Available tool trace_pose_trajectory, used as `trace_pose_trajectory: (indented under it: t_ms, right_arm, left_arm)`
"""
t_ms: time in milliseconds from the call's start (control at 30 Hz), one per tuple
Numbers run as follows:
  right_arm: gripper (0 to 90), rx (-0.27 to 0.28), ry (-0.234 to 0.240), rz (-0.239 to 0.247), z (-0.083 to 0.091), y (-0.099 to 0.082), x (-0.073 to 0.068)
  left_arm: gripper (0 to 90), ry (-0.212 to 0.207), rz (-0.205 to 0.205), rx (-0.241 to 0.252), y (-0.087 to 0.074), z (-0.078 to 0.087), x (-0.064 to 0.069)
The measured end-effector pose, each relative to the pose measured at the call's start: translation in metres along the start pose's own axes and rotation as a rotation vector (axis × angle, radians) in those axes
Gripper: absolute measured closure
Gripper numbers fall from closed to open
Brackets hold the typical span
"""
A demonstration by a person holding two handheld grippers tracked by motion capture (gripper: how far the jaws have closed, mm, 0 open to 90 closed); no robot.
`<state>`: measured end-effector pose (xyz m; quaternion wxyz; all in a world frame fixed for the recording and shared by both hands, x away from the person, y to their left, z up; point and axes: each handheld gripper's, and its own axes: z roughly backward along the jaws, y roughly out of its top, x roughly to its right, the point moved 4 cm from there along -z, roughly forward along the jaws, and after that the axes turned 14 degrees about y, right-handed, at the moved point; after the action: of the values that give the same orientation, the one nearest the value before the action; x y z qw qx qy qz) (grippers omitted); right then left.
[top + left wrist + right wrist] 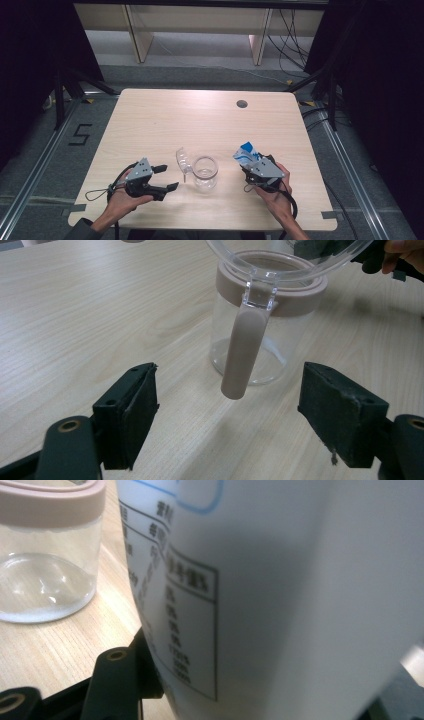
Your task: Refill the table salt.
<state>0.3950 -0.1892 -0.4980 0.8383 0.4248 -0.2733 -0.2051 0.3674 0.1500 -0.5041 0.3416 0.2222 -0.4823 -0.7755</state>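
wooden table [165, 120]; left tool [167, 177] gaping, empty, facing open-lidded jar [205, 173]; right tool [251, 165] clamps carton [247, 153].

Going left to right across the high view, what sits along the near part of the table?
Left gripper, jaws open → open clear lid → clear jar → blue-and-white carton, held in the right gripper.
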Motion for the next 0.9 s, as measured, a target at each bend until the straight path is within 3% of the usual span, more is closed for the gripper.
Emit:
trace_pose_trajectory:
  t_ms: [333,900]
  right_arm:
    - [41.8,-0.052,-0.031,0.126,-0.008,0.012,-0.006]
    - [42.1,-0.114,-0.105,0.268,-0.017,0.023,-0.006]
  left_arm:
    - [22.1,0.0,-0.002,-0.002,0.0,0.0,0.0]
    - [21.8,-0.003,-0.004,-0.002,0.0,0.0,0.0]
